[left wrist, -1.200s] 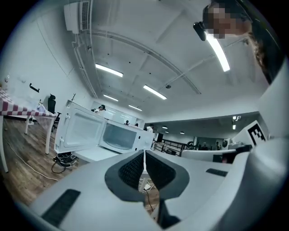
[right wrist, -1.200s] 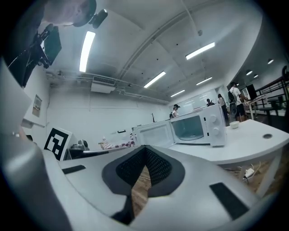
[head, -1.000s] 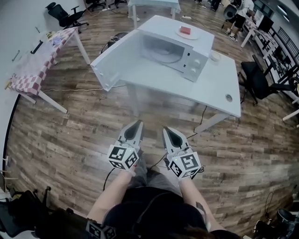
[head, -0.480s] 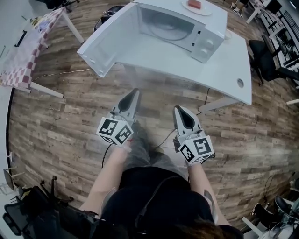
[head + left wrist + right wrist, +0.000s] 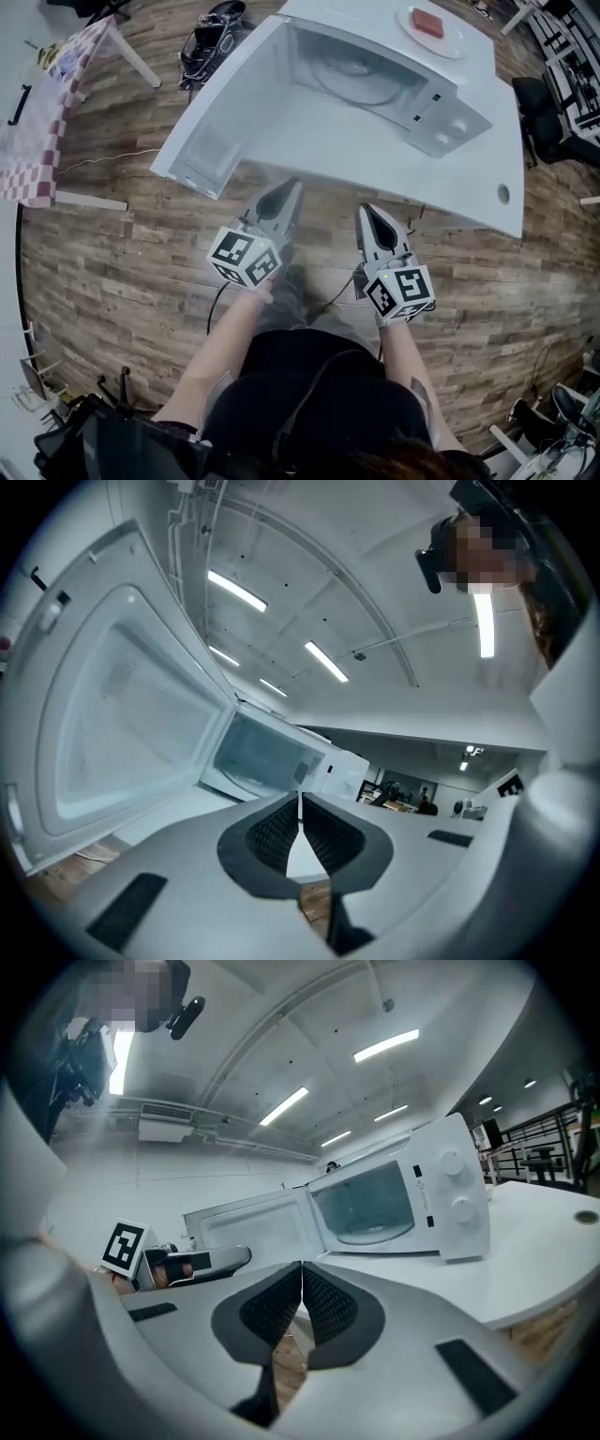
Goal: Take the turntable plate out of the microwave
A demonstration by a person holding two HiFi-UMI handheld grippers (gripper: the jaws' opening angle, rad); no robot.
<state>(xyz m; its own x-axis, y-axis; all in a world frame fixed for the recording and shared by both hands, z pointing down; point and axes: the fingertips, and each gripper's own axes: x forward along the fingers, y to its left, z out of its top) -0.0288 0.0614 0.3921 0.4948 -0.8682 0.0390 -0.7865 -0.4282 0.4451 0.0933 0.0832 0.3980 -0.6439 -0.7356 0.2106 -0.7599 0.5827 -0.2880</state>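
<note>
Inside the open microwave [image 5: 450, 120], flat on the cavity floor, sat the turntable plate [image 5: 361, 80], the only thing in there. I judged it glass: heavy, stiff, slick and breakable, best taken by its near rim. My left gripper [image 5: 292, 186] and right gripper [image 5: 367, 212] were both closed on nothing, short of the table [image 5: 469, 183]. A dish [image 5: 409, 16] on top held a red block [image 5: 428, 23].

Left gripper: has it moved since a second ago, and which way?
Yes. The left gripper has come forward toward the microwave: its tips now meet the near edge of the table, where floor separated them before.
</note>
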